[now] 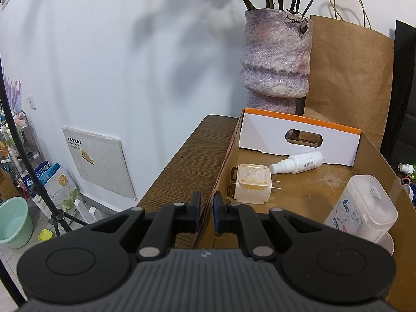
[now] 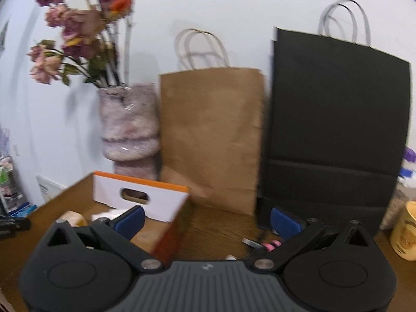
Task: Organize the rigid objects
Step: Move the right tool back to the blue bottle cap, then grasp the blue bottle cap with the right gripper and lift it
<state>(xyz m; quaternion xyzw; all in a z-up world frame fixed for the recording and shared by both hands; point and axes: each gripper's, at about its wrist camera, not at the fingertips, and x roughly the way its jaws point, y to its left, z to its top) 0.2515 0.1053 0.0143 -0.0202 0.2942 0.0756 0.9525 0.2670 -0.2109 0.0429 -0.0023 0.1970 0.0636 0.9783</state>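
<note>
Cardboard box (image 1: 306, 197) wall was pinched in the clenched left tool (image 1: 207, 209); a charger (image 1: 251, 183) and spray bottle (image 1: 297, 162) lay ahead-right. Right tool (image 2: 206, 221) was spread wide and empty, bags (image 2: 210, 140) standing beyond it.

Two paper bags (image 2: 210, 140), one vase (image 1: 275, 59), one cardboard box (image 1: 299, 140), one charger (image 1: 252, 183).

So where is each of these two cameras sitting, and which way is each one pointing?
Left wrist view: sits on the left gripper, looking along its fingers, which pinch the cardboard box wall; a charger and spray bottle lie inside.
Right wrist view: sits on the right gripper, open and empty, facing the brown paper bag and black bag across the table.
Shared: box, vase, brown bag.
</note>
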